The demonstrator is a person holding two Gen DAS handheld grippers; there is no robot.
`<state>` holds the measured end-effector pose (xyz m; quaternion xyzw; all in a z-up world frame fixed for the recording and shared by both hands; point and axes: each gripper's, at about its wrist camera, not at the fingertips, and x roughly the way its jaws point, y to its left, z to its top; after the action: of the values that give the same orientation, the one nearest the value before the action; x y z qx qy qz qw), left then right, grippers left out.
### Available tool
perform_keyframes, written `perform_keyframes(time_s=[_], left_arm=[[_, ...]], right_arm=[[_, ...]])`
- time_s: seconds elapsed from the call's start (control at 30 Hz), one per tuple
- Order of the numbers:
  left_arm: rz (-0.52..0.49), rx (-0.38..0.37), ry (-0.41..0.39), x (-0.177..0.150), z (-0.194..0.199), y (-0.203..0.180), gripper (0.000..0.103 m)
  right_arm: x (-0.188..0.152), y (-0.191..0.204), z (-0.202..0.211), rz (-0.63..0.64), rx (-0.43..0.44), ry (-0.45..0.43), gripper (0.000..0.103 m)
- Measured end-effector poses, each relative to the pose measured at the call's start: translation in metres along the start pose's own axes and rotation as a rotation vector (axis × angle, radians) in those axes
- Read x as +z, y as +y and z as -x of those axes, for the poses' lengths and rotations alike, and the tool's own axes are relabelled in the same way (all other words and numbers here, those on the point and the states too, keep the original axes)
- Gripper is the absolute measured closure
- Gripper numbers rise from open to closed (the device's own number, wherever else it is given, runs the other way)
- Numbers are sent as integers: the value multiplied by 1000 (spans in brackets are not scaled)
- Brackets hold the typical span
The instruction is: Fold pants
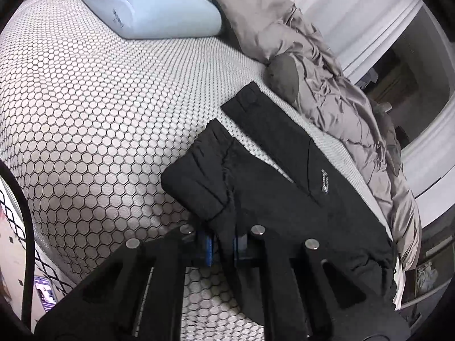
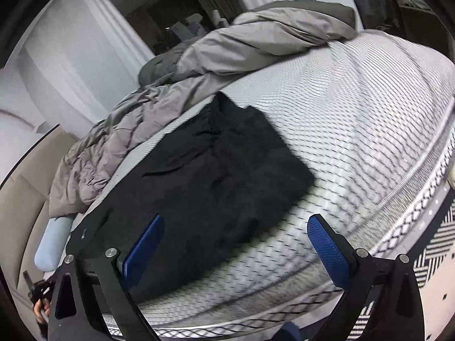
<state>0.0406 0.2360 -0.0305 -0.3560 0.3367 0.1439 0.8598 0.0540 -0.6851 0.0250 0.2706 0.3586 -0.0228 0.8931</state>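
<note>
Left hand-held gripper [image 1: 223, 248]: matte black angular linkage arms with slot cut-outs, round silver pivot pins, and thin blue pads. Right hand-held gripper [image 2: 236, 244]: the same black frame, silver pins, textured blue rectangular pads [image 2: 327, 251].

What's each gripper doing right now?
Left gripper: shut on the black pants.
Right gripper: open, holding nothing.
</note>
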Motion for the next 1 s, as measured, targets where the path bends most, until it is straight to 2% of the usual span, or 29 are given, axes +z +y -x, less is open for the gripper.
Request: perform_keyframes(time_s=[0.03,0.1,0.23,0.3,0.33,0.37,0.4,0.43,0.47,0.57,0.6,0.63,0.67,0.7,0.77,0.9,0.97,1.0], left_arm=[[0,10,13,-1,-2,1,97],[-4,22,23,-2,-5,0,97],[-8,22,39,-3,-11,2,97],[-24,33,48,-5,-16,0,96],[-31,36,47,-6,-16,0,96],[-36,36,45,-7,-15,0,96],[-33,25,41,-9,-11,2,96],[-29,8,33,-10,-6,4,96],[-34,-5,34,-13,-3,5,96],[-65,12,57,-18,-2,6,93],[-71,13,60,-19,-3,6,93],[-73,16,64,-20,-4,7,93],[-70,16,69,-21,-4,7,92],[-65,9,69,-20,-4,6,92],[-59,8,72,-19,-5,6,92],[-31,0,73,-17,-9,8,92],[-28,0,66,-17,-9,10,92],[-26,0,57,-18,-6,10,92]], right_arm=[[1,-5,-3,-28,6,1,17],[5,-9,-11,-70,13,2,32],[16,-9,-33,-102,52,36,32],[18,-15,-48,-165,107,69,28],[19,-20,-54,-204,128,71,31],[21,-22,-55,-214,122,62,39],[23,-22,-51,-189,86,57,68],[23,-21,-45,-179,88,50,79],[24,-22,-36,-174,99,25,83],[19,-31,-4,-156,100,-64,84],[17,-39,0,-171,106,-79,79],[16,-45,0,-192,110,-72,67],[14,-54,-1,-233,124,-55,61],[11,-62,-2,-296,190,-39,51],[8,-63,-2,-307,246,-38,50],[10,-52,-17,-270,235,0,44],[11,-50,-30,-273,241,26,44],[10,-49,-32,-263,225,27,49]])
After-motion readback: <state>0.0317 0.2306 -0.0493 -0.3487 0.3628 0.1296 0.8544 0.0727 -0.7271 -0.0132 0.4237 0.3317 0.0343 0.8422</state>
